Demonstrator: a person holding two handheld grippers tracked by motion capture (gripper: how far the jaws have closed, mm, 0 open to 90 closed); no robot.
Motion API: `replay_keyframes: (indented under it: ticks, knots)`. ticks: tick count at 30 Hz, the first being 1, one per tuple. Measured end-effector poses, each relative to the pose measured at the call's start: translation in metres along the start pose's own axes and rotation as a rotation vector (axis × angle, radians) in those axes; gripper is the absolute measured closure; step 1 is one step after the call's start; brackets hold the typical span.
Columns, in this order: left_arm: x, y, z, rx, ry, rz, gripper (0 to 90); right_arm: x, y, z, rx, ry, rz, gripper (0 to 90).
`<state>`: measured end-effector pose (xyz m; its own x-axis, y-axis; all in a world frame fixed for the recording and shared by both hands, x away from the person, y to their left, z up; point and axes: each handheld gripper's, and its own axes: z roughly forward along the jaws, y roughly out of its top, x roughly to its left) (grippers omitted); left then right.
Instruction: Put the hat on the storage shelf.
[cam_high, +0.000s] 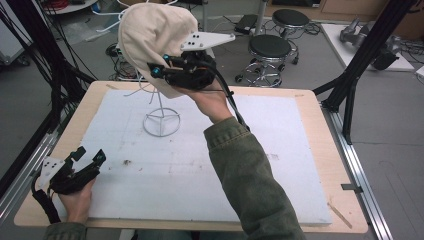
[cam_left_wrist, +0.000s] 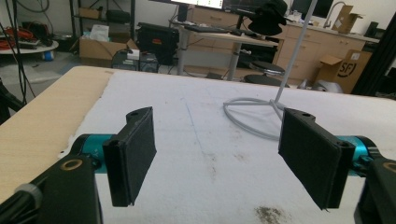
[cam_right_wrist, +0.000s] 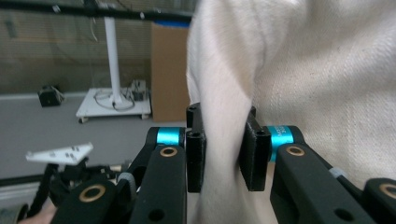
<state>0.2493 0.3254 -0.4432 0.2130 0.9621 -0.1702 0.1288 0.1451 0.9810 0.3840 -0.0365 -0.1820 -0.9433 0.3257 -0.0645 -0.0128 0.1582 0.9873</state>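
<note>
Two grippers are in my hands over the worktop (cam_high: 310, 150), a wooden table covered by a white foam sheet (cam_high: 200, 165). Biggest on it is the cream cloth hat (cam_high: 152, 35), draped over a white wire stand (cam_high: 161, 120) whose ring base sits near the far edge, left of centre. My right gripper (cam_high: 159, 69) is up at the hat's lower edge, jaws clenched on a fold of the fabric; in the right gripper view the cloth (cam_right_wrist: 219, 154) runs pinched between the two black pads. My left gripper (cam_high: 89, 156) rests near the near left corner, jaws spread wide with nothing between them, the stand's ring (cam_left_wrist: 252, 116) lying farther off beyond them. Small dark specks (cam_high: 126, 162) mark the foam near it.
</note>
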Motion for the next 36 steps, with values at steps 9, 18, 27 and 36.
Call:
replay_keyframes:
  ticks: [9,18,27,36]
  knots:
    - [0.0,0.0,0.0,0.003,0.0,0.002,27.3,-0.002,-0.008,0.002,0.006,0.009,0.028,73.0]
    - [0.0,0.0,0.0,0.002,-0.003,0.004,27.4,0.003,-0.007,0.003,0.004,-0.028,0.021,50.1]
    - [-0.001,0.0,0.0,0.002,-0.005,0.007,27.4,0.004,-0.009,0.001,0.009,-0.058,0.062,29.6]
    - [-0.001,0.0,0.0,0.003,-0.006,0.006,27.3,0.006,-0.019,-0.007,0.001,-0.099,0.069,21.7]
